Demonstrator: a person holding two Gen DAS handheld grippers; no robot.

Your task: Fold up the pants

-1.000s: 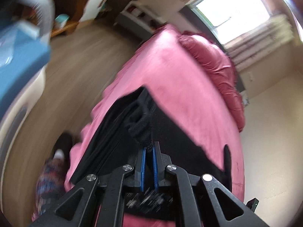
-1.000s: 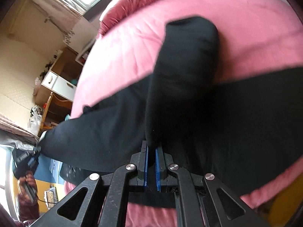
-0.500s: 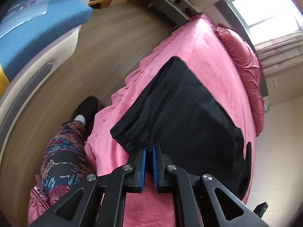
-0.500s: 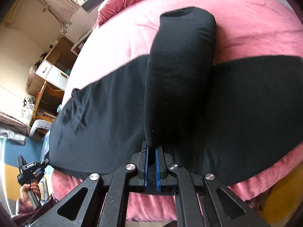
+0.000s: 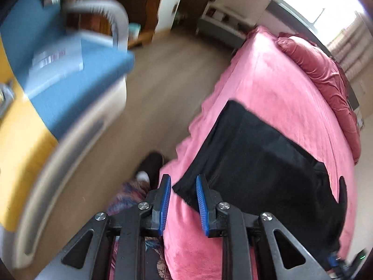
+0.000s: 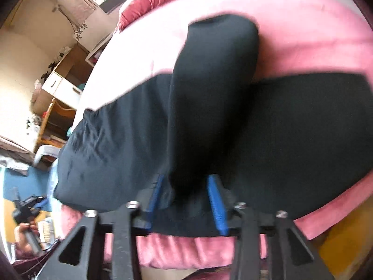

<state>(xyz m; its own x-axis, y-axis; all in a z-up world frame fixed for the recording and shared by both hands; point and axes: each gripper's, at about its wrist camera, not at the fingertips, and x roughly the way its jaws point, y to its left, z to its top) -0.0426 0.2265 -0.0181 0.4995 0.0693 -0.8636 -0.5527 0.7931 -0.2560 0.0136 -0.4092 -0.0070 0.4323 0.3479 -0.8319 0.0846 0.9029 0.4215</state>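
The black pants [image 5: 261, 154] are laid folded across the pink bed [image 5: 279, 84], just ahead of both tools; a raised fold is seen between the opening jaws of the right tool [image 6: 186, 196]; the left tool [image 5: 183, 200] is opening, nothing pinched; a further fold is judged outstanding.

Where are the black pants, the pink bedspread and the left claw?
black pants [image 5: 263, 149], left wrist view, flat middle of the fabric.
pink bedspread [image 5: 279, 79], left wrist view, bare top surface.
left claw [image 5: 181, 179], left wrist view, between the opening blue tips.
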